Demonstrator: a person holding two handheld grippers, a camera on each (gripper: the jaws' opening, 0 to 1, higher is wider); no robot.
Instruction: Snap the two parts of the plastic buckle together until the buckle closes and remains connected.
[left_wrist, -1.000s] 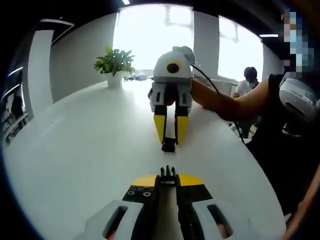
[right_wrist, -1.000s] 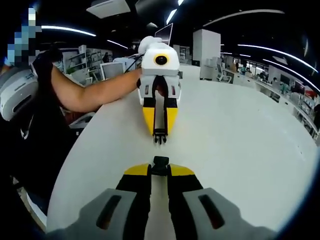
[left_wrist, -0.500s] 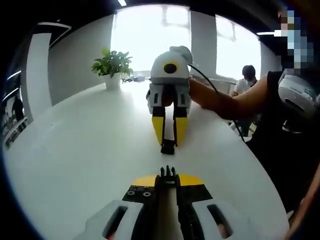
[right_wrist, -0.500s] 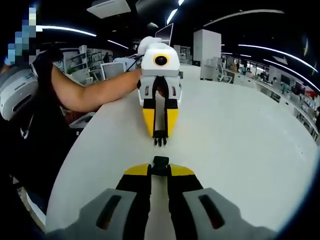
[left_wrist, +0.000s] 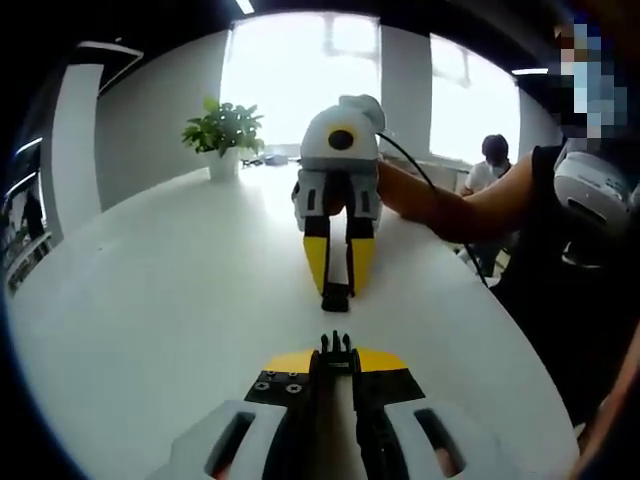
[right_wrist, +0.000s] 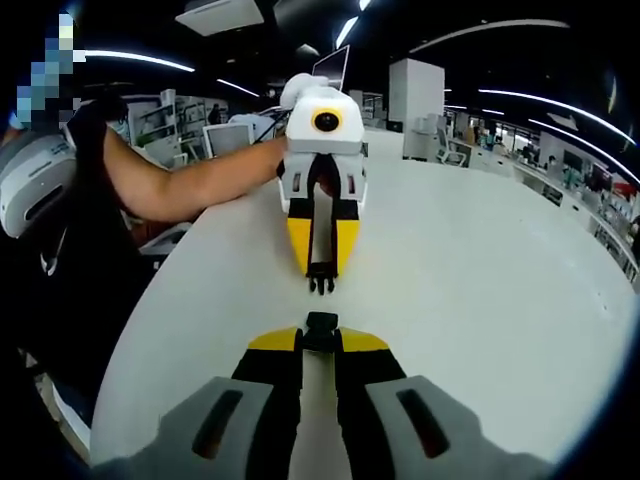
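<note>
Both grippers face each other tip to tip over the white table. My left gripper is shut on the black pronged buckle half, its prongs pointing forward. Opposite it, my right gripper is shut on the black socket buckle half. In the right gripper view, the right gripper holds the socket half at its tips, and the left gripper holds the pronged half pointing back at it. A short gap of bare table separates the two halves, which look lined up.
A potted plant stands at the far end of the table. The person's arm reaches in from the right, and another person sits beyond. Desks and monitors line the room behind; the table edge runs along the left.
The two grippers have drawn slightly closer, so the gap between the pronged half and the socket half is a little narrower. Both stay shut on their parts.
</note>
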